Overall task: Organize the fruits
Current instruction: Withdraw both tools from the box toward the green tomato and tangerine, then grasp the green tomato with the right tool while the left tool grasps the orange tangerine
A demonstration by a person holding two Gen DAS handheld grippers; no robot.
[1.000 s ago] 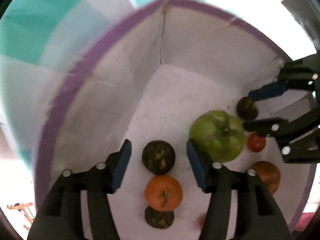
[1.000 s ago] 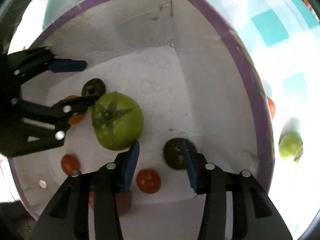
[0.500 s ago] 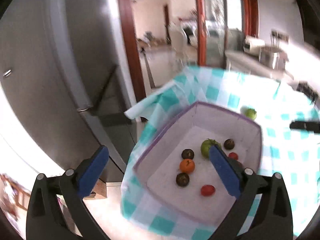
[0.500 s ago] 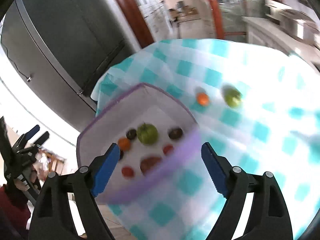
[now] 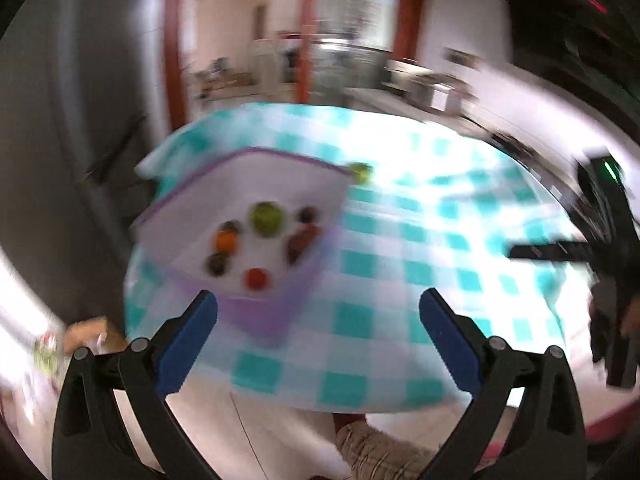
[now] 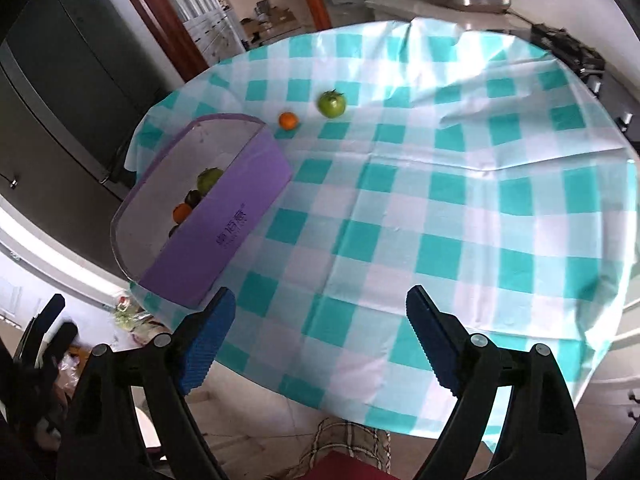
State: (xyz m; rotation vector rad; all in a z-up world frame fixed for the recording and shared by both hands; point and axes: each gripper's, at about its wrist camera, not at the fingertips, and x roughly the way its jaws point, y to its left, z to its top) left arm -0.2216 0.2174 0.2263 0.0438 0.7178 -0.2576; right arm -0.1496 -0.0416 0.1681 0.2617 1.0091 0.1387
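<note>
Both tools empty. My left gripper stands with its jaws fully apart and nothing between them; my right gripper has its jaws just opening wider, also bare. Both are back off the near edge of the table, well clear of the purple box. Inside the box, the left view, badly blurred, shows a large green fruit, an orange one, a red one and several dark ones. Two fruits remain loose on the checked cloth beyond the box's far end: a green tomato and, beside it, a small orange fruit, close but apart. Risks as I judge them: both are round and sit on smooth cloth, so an off-centre pinch could send either rolling toward the far edge. The cloth is creased and overhangs; snagging it would shift everything. The box sits near the table's left edge, so a hard knock against its wall might push it off.
</note>
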